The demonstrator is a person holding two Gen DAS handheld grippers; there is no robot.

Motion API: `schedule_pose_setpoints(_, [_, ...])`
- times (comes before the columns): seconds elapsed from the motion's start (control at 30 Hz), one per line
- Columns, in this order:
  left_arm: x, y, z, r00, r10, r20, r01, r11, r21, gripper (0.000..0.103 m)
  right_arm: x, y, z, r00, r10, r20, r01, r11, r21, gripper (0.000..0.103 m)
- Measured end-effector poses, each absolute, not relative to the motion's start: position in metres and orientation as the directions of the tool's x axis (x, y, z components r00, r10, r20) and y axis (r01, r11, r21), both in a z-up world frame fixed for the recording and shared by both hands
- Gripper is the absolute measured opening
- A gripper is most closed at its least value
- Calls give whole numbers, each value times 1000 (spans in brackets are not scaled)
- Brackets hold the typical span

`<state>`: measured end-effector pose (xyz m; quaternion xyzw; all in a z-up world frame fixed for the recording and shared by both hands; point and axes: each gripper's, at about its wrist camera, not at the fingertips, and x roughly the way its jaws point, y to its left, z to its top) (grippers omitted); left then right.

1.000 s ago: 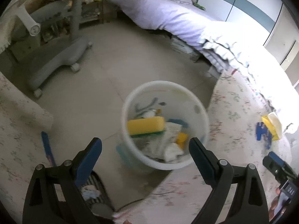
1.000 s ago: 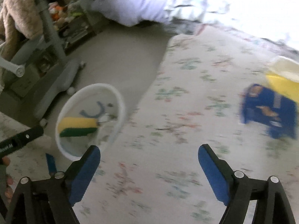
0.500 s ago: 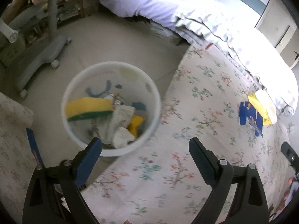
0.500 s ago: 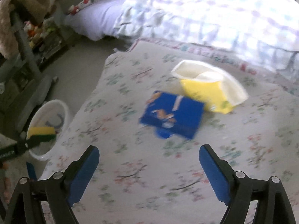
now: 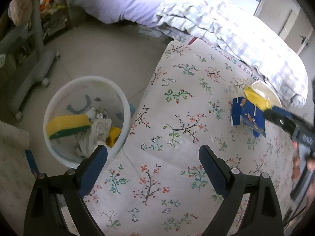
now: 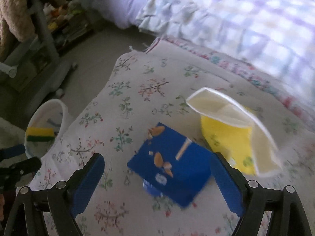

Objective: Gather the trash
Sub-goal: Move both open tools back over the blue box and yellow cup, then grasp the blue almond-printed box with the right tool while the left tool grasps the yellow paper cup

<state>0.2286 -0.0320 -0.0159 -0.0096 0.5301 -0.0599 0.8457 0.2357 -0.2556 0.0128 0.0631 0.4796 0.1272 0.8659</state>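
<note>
A blue snack box [image 6: 169,163] lies on the floral bedspread [image 6: 137,98], partly between the open jaws of my right gripper [image 6: 157,169]. A yellow and white pouch [image 6: 234,129] lies just behind it. Both show in the left wrist view, the box [image 5: 248,116] and the pouch [image 5: 259,96]. A white bin [image 5: 59,153] stands on the floor beside the bed and holds a yellow-green sponge [image 5: 67,125] and crumpled wrappers. My left gripper [image 5: 153,157] is open and empty above the bed edge next to the bin.
A checked duvet [image 5: 226,31] is piled at the far side of the bed. A grey chair base [image 5: 33,74] on castors stands left of the bin. Shelves with toys [image 5: 49,5] are at the far left.
My right gripper has swung from the bin side to the blue box and closed in on it. My left gripper has moved from above the bin towards the bed.
</note>
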Motion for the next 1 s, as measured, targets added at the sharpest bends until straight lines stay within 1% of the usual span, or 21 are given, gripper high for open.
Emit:
schedule_pose_setpoints(0.27, [229, -22, -22, 408, -80, -909, 110, 993, -38, 95, 263, -266, -14, 466, 314, -827, -165, 949, 267, 91])
schedule_pose_setpoints(0.5, [228, -16, -22, 403, -80, -912, 103, 994, -41, 95, 252, -254, -25, 380, 333, -863, -256, 934, 248, 91])
schedule_pose_setpoints(0.6, [225, -15, -22, 405, -83, -911, 108, 993, -43, 95, 242, -242, -28, 360, 295, -885, -292, 937, 193, 91])
schedule_pose_setpoints(0.7, [222, -14, -21, 407, -83, -910, 112, 993, -41, 96, 231, -227, -35, 355, 184, -917, -307, 949, 71, 90])
schedule_pose_setpoints(0.73, [221, -13, -21, 409, -83, -909, 112, 993, -40, 95, 229, -224, -37, 359, 149, -921, -306, 952, 34, 82])
schedule_pose_setpoints(0.77, [221, -13, -20, 412, -82, -908, 111, 993, -40, 96, 226, -221, -40, 365, 111, -924, -300, 954, -4, 69])
schedule_pose_setpoints(0.83, [220, -11, -17, 421, -86, -903, 104, 993, -47, 95, 220, -221, -41, 378, 59, -924, -268, 962, -48, 67])
schedule_pose_setpoints(0.93, [218, -11, -10, 433, -121, -893, 105, 991, -83, 95, 208, -227, -27, 413, 32, -910, -225, 972, -69, 51])
schedule_pose_setpoints(1.0, [217, -14, -6, 441, -135, -888, 116, 989, -92, 95, 198, -235, -14, 435, 34, -900, -181, 982, -50, 51])
